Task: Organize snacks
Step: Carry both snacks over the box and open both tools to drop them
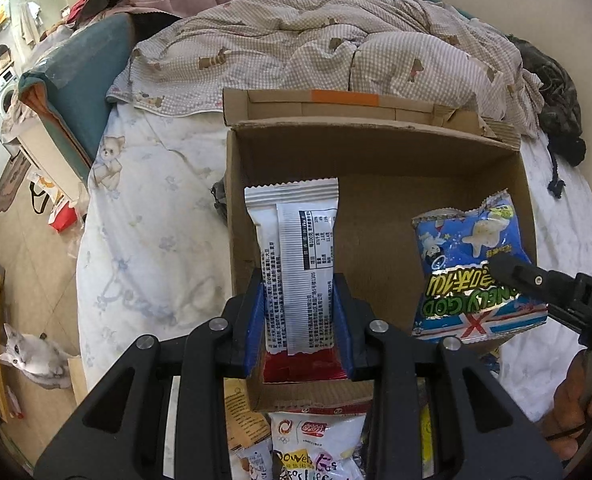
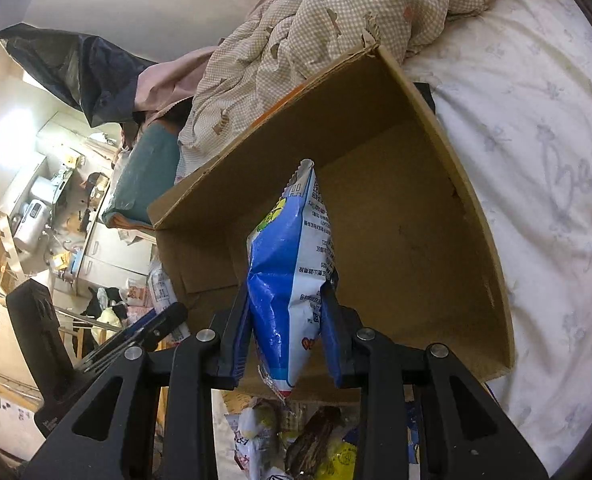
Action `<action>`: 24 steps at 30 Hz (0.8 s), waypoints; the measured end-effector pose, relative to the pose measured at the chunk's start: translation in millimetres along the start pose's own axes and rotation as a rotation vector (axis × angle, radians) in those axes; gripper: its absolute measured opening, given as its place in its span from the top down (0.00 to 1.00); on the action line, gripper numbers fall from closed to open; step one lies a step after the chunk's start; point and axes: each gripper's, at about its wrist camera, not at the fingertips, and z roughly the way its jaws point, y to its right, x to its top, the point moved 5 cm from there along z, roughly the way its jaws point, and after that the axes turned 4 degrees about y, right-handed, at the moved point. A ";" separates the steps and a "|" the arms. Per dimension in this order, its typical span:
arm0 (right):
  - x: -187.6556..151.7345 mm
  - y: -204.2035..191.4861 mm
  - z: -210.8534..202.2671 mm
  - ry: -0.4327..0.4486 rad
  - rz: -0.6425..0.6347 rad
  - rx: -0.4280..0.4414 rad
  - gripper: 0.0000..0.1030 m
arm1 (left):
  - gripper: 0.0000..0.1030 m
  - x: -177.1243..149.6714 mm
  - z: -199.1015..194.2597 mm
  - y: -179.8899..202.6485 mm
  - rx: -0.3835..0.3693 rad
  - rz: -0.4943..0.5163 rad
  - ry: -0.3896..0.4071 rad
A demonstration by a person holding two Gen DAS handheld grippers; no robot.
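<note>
At the bottom of the left wrist view our left tool (image 1: 299,320) fills the foreground, its two blue pads pressed on either side of one white snack packet (image 1: 296,268), whose printed back faces us and whose red end hangs just below the pads. Under the tool, at the bottom edge, we see a loose heap of snack packs (image 1: 316,448); we can count at least three there, though they overlap too much for a firm number.

At the right edge of that frame our right tool (image 1: 536,280) reaches in, clamped on one blue snack bag (image 1: 472,264) with green lettering. A hand (image 1: 576,400) shows at the lower right. In the right wrist view the right tool (image 2: 285,332) is likewise narrowed onto that blue snack bag (image 2: 291,264), pinched edge-on between the pads, with the left tool (image 2: 151,328) visible at the lower left.

Both held items hang over the opening of one cardboard box (image 1: 376,152), which lies on the bed (image 1: 143,220) with its flap (image 1: 336,108) raised at the far side. In the right wrist view the cardboard box (image 2: 396,200) fills the middle of the frame, and we see nothing lying on the visible part of its floor.

Beyond the box one checked quilt (image 1: 316,48) lies rumpled across the upper part of the frame. At the lower left, on the floor, sits one grey and white cat (image 1: 31,356).
</note>
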 end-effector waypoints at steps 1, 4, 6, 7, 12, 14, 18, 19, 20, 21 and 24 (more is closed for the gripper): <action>-0.9 -0.4 1.1 -0.004 -0.006 -0.002 0.68 | 0.73 -0.2 1.2 0.2 0.000 -0.001 -0.003; -2.0 -4.1 3.6 -0.013 -0.019 -0.008 0.66 | 0.73 0.2 2.2 0.0 -0.001 -0.004 -0.003; -0.5 -4.3 5.0 -0.015 -0.016 -0.009 0.66 | 0.73 0.8 1.4 -0.7 -0.001 -0.006 0.004; 0.0 -3.4 5.3 -0.015 -0.013 -0.011 0.66 | 0.73 1.1 0.5 -0.4 -0.004 -0.007 0.011; 2.8 -0.3 4.1 -0.006 -0.014 -0.036 0.64 | 0.73 1.3 -2.7 2.4 -0.025 0.005 0.028; 4.4 2.1 2.6 0.003 -0.014 -0.053 0.62 | 0.71 1.3 -4.4 2.4 -0.030 0.005 0.031; 8.5 5.0 -2.6 0.039 -0.026 -0.095 0.42 | 0.50 3.4 -9.5 1.8 -0.032 0.005 0.050; 9.1 4.4 -3.7 0.047 -0.026 -0.098 0.38 | 0.37 3.9 -11.2 1.3 -0.032 0.004 0.057; 10.3 4.3 -5.4 0.056 -0.028 -0.103 0.33 | 0.31 4.4 -13.0 0.9 -0.033 -0.001 0.064; 11.0 3.8 -6.8 0.062 -0.033 -0.107 0.30 | 0.21 5.3 -14.9 0.3 -0.035 -0.007 0.073; 12.2 0.8 -10.8 0.071 -0.048 -0.111 0.29 | 0.17 7.2 -20.9 -0.9 -0.054 -0.026 0.090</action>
